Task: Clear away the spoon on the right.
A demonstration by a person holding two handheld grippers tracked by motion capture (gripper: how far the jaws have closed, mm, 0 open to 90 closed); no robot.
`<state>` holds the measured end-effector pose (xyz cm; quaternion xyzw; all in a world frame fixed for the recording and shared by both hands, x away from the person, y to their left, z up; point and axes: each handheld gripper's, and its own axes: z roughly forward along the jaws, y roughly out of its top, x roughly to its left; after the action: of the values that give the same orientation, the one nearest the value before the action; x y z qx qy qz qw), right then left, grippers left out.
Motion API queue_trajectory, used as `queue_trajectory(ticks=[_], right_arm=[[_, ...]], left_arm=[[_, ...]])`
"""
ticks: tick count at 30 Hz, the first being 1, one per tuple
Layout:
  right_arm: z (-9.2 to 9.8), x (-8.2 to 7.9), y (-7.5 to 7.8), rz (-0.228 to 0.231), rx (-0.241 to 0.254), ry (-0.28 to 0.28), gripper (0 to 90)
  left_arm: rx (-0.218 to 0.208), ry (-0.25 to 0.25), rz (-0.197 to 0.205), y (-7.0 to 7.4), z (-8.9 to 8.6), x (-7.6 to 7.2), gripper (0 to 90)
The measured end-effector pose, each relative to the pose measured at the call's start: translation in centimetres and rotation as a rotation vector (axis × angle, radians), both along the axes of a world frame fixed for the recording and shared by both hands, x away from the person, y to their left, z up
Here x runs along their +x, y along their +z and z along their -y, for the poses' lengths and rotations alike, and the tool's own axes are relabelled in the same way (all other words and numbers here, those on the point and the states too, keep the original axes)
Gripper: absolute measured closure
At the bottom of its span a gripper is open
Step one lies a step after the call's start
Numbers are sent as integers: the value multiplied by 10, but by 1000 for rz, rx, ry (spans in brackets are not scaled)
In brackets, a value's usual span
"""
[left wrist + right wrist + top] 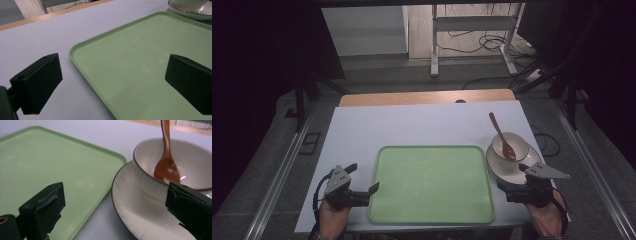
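A pale green tray (432, 185) lies empty at the front middle of the white table top (422, 125). To its right a white bowl (512, 142) stands on a white plate (497, 165), with a brown wooden spoon (502, 137) leaning in the bowl. My left gripper (363, 177) is open at the tray's left front corner; its jaws straddle the tray rim (75, 53). My right gripper (512, 177) is open just in front of the plate. Nothing is between its jaws; ahead lie the plate (135, 207), bowl (147, 181), spoon (166, 168) and tray corner (50, 162).
A wooden table edge (427, 97) shows behind the white top. Beyond it stand a metal frame (434, 45) and loose cables (492, 42) on the floor. Dark rails run along both sides of the table.
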<state>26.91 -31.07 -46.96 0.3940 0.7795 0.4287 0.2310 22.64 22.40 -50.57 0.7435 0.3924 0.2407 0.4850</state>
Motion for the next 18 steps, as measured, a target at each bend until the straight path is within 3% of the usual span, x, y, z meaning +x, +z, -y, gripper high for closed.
queue_trajectory(ticks=[3, 11, 18], right_arm=[[0, 2, 0, 19, 5, 0, 4], [-3, 5, -5, -3, -71, 14, 1], [-3, 6, -6, -9, -52, 7, 0]], left_arm=[[-10, -6, 5, 0, 0, 0, 13], [-12, -1, 9, -1, 0, 0, 14], [5, 5, 19, -1, 1, -1, 12]])
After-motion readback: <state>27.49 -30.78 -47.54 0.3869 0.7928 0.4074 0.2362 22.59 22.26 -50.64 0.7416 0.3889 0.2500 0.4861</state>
